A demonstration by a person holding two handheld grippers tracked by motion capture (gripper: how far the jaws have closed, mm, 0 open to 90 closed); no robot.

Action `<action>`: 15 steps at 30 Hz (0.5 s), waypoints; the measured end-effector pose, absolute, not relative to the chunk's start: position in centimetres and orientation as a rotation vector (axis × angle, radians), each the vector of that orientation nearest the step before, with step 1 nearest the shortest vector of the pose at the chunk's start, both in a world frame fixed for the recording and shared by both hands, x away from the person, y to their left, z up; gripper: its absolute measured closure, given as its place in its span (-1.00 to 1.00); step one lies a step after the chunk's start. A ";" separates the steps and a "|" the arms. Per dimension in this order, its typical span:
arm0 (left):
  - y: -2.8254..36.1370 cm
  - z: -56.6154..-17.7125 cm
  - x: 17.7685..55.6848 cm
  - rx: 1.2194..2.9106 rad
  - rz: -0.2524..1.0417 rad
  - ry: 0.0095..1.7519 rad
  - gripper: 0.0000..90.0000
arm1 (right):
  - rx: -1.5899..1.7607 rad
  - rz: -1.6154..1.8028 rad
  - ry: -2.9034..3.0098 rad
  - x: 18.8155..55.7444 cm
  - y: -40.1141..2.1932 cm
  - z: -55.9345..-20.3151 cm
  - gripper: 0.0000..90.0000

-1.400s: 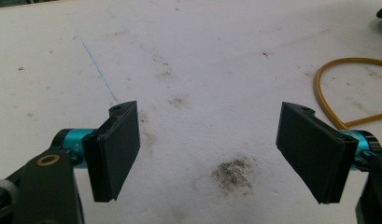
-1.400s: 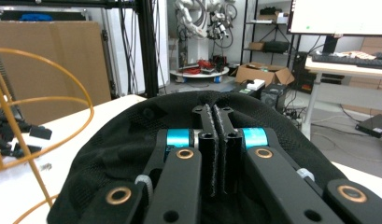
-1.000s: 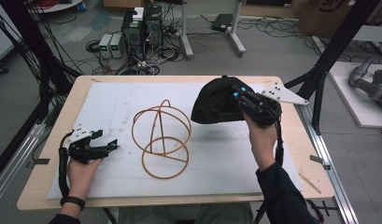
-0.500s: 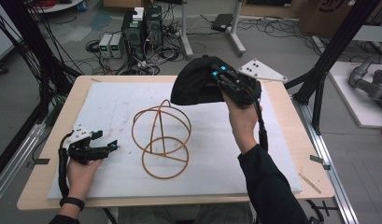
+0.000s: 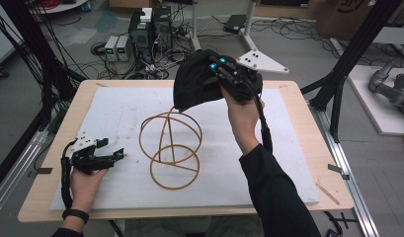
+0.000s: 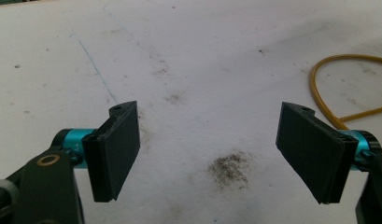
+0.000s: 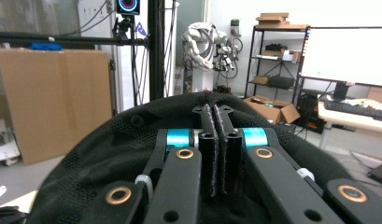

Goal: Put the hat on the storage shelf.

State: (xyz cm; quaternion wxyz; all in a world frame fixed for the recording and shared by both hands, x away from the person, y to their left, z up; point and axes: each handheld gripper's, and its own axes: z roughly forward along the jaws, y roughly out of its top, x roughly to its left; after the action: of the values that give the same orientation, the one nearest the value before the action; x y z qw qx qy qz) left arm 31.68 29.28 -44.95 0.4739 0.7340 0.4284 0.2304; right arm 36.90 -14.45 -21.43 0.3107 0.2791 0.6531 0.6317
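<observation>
Grey floor with cables and computer boxes lies behind the wooden bench (image 5: 298, 123), which carries a white foam sheet (image 5: 125, 113). On this sheet, near the middle, stands an orange wire frame made of rings (image 5: 171, 148). The right claw (image 5: 224, 74) is held above the far part of the bench, and its jaws are pressed together on the fabric of a black mesh cap (image 5: 197, 86). The cap hangs in the air just over the top of the wire frame; whether they touch is not clear. In the right gripper view the cap (image 7: 109, 154) bulges around the pinching jaws. The left claw (image 5: 108, 154) rests low near the left front of the sheet, its jaws spread wide with nothing between them.
</observation>
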 end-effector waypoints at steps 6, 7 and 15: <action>29.3 -45.0 31.6 1.798 0.563 1.052 -0.52 | 0.730 1.655 1.729 37.4 -14.3 -21.0 1.00; 29.3 -45.0 31.6 1.798 0.563 1.052 -0.52 | 0.731 1.655 1.726 37.4 -14.2 -20.9 1.00; 29.4 -45.0 31.6 1.801 0.565 1.054 -0.52 | 0.728 1.693 1.744 37.5 -13.0 -21.0 1.00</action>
State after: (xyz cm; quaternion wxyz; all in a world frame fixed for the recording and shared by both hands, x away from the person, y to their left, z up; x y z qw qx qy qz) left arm 31.58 29.44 -45.02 0.4706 0.7350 0.4302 0.2306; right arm 37.49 -12.98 -20.99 0.2979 0.2738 0.6562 0.6370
